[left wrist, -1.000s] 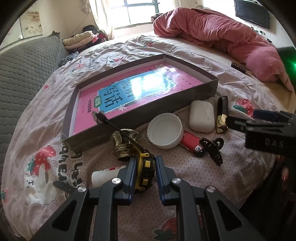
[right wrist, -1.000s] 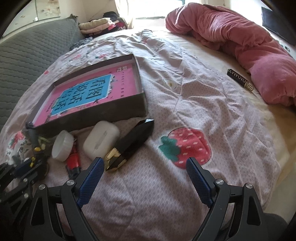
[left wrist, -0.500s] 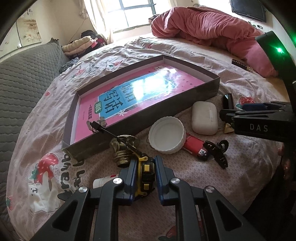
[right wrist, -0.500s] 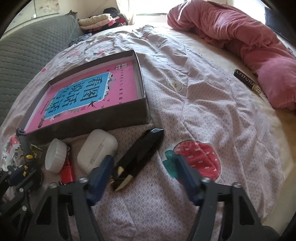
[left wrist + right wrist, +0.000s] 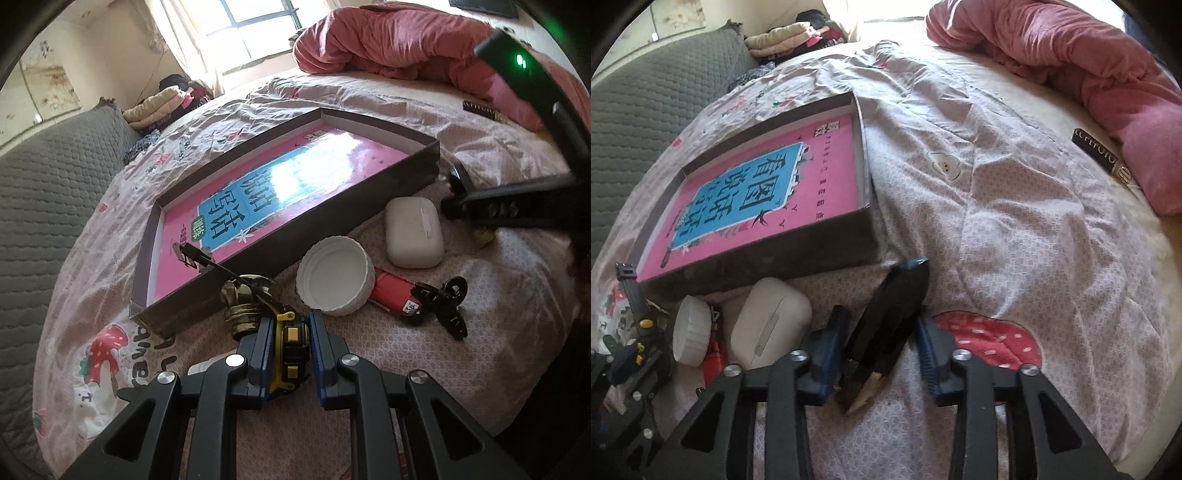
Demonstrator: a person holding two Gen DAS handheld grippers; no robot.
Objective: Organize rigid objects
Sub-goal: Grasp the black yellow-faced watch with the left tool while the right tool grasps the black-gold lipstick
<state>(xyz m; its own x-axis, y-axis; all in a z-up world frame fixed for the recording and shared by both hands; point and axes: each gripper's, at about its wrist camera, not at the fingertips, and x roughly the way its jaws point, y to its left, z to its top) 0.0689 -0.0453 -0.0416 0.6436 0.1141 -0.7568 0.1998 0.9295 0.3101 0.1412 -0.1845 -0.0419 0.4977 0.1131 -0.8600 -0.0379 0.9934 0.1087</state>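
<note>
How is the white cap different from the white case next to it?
The cap is round with a ribbed rim; the case is a smooth rounded block. The cap lies open side up, hollow; the case is closed, with a seam. The cap leans on a red lighter; the case lies apart. Both are white and lie beside the box.

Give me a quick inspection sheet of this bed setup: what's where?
Surface: bedsheet with strawberry print.
Job's things: shallow box holding a pink book; white earbud case, white lid, red lighter beside it.
Clutter: pink duvet, folded clothes.
Grippers: left hand-held gripper shut on yellow tape measure; right hand-held gripper, just closing, around black clipper.
Cables: nothing seen.
Surroundings: window.
</note>
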